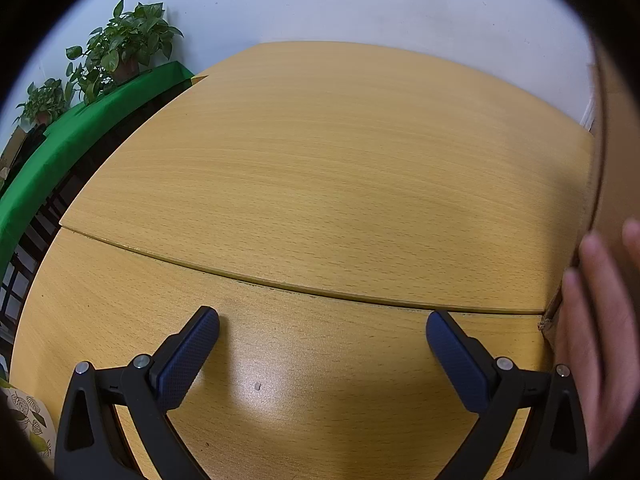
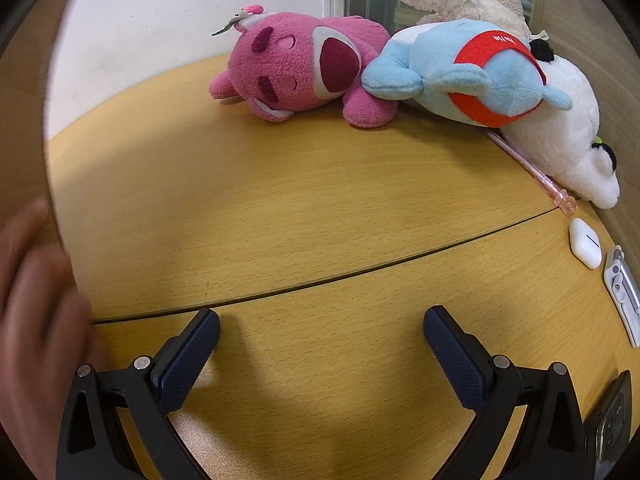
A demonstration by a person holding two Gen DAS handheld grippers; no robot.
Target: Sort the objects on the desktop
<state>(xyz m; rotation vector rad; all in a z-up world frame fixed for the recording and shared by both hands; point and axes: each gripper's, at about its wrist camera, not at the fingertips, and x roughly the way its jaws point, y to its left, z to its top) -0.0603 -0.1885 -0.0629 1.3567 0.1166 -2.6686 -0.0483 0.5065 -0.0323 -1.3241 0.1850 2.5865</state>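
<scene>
While both hand-held grippers gape, plush toys (image 2: 304, 68) lie untouched.

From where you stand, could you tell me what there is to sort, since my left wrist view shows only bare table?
Observer: The right wrist view shows plush toys at the far edge of the table: a pink plush lying beside a blue plush with red bands.
Operator: Is there anything smaller?
Observer: Yes, a pink pen lies partly under a white plush, with a white earbud case just nearer.
Operator: Is the right gripper holding anything?
Observer: No, the right gripper has its jaws apart over bare wood, well short of the toys.
</scene>
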